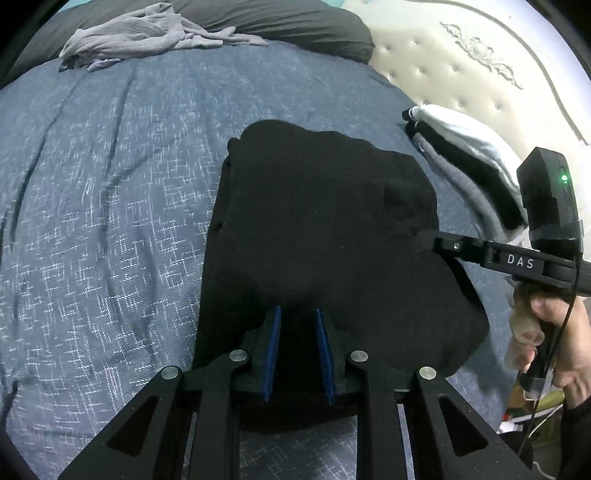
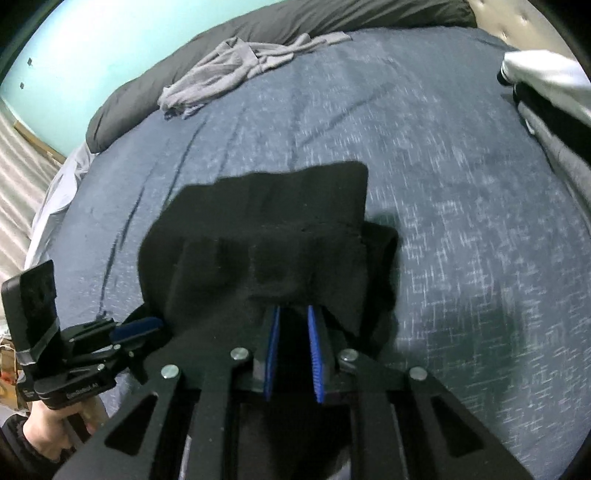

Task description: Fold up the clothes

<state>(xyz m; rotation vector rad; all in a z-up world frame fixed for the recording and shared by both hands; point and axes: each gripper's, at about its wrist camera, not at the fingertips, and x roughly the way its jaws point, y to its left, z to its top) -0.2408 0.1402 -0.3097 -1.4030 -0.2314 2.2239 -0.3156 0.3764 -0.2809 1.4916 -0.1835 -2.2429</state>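
Observation:
A black garment (image 1: 325, 229) lies partly folded on the blue bedspread (image 1: 110, 221). My left gripper (image 1: 297, 314) is shut on its near edge, its blue pads (image 1: 273, 347) pinching the cloth. My right gripper (image 2: 293, 310) is shut on the garment's (image 2: 266, 243) other edge; it also shows in the left wrist view (image 1: 428, 236) at the garment's right side. In the right wrist view the cloth hangs lifted over the bedspread (image 2: 461, 221). The left gripper (image 2: 147, 325) shows there at lower left, gripping the cloth.
A crumpled grey garment (image 1: 147, 40) lies at the far side near a dark pillow (image 1: 295, 26). A stack of folded clothes (image 1: 472, 166), white on top, sits at the right by the cream headboard (image 1: 480, 66). The crumpled garment (image 2: 236, 70) and the stack (image 2: 546, 85) also show in the right wrist view.

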